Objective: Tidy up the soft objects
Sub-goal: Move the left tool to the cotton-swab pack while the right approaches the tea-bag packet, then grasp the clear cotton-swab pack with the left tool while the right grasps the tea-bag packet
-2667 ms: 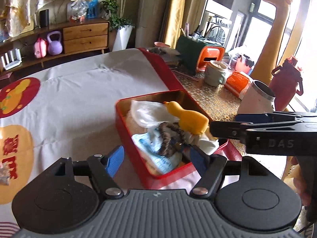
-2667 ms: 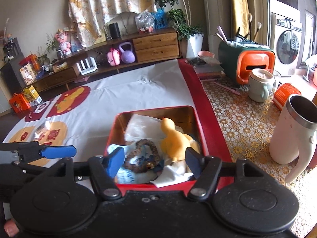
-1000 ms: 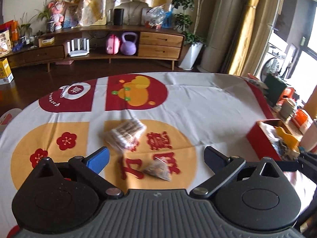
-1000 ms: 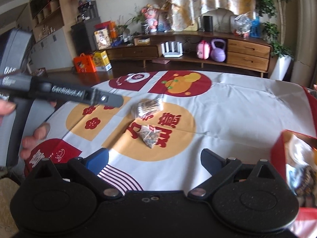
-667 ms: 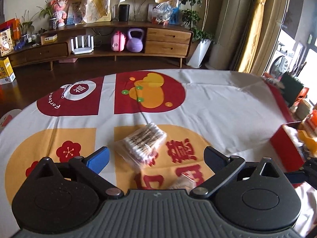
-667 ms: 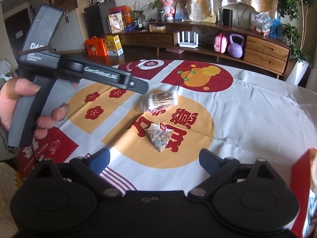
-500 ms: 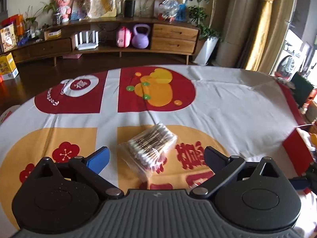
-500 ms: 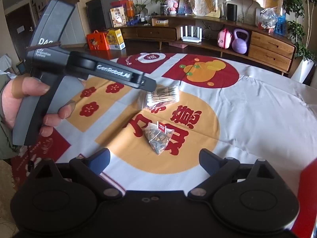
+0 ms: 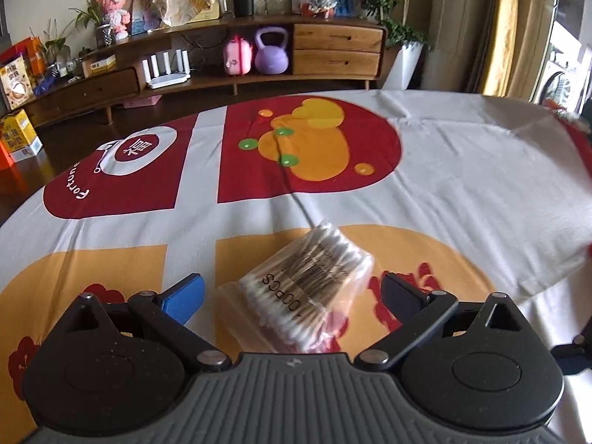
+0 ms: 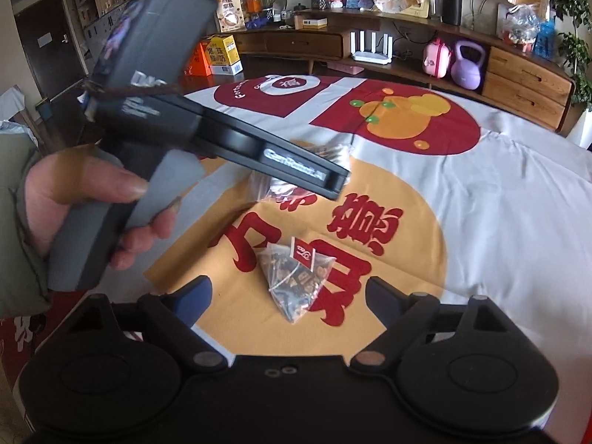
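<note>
Blue-padded fingers of your left gripper (image 9: 292, 298) stand spread wide, released, straddling the cotton swab pack (image 9: 309, 296) lying flat on the surface (image 9: 462, 192). Judged from this alignment, the pack sits between the fingers so that one closing stroke can take it across its narrow side. Your right gripper (image 10: 286, 298) is likewise spread and empty, lined up just short of the tea bag (image 10: 296, 277), which rests on the orange print near the pack. In the right wrist view your left hand (image 10: 96, 199) and its gripper body cover most of the pack. No container for the soft objects is clearly visible; a red blur at the left view's right edge cannot be identified.
</note>
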### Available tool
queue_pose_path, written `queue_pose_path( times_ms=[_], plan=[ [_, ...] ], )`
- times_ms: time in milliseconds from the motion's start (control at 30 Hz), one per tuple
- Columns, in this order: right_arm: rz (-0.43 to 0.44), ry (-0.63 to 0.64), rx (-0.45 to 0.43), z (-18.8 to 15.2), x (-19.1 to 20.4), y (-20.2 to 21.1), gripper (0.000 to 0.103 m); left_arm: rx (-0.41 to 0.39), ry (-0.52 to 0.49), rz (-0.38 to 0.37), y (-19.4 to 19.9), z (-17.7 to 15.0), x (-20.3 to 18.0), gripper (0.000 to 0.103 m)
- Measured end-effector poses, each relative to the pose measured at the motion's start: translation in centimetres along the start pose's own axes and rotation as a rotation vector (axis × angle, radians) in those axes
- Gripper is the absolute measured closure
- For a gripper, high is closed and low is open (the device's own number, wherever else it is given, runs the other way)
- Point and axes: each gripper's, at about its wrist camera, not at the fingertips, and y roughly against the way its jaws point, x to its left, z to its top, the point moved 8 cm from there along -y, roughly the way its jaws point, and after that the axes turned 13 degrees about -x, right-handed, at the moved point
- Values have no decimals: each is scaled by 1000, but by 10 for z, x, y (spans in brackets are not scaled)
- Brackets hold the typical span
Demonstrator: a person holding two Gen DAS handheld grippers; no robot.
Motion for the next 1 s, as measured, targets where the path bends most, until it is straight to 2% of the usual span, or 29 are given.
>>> queue_pose_path(
  times_ms=[67, 233, 367, 433, 600, 733, 800, 1000],
  plan=[
    [1, -5, 2, 0, 0, -6, 16, -4, -1, 1, -5, -1, 0, 1],
    [2, -2, 13, -2, -1, -18, 25, -5, -16, 16, -16, -4, 0, 1],
    [-9, 17, 18, -4, -1, -24, 35, -13, -32, 15, -19, -9, -1, 2],
    [-11, 24, 16, -4, -1, -26, 47, -19, -26, 17, -19, -9, 0, 2],
    [-16, 37, 13, -5, 1, -29, 60, -32, -16, 11, -17, -7, -2, 16],
    [-23, 33, 7, -4, 1, -28, 71, -27, -4, 19, -14, -6, -1, 23],
    [-23, 28, 6, -5, 0, -27, 76, -25, -3, 26, -11, -6, -1, 32],
    [-24, -5, -3, -6, -2, -18, 89, -13, 3, 48, 0, -7, -2, 41]
  ],
)
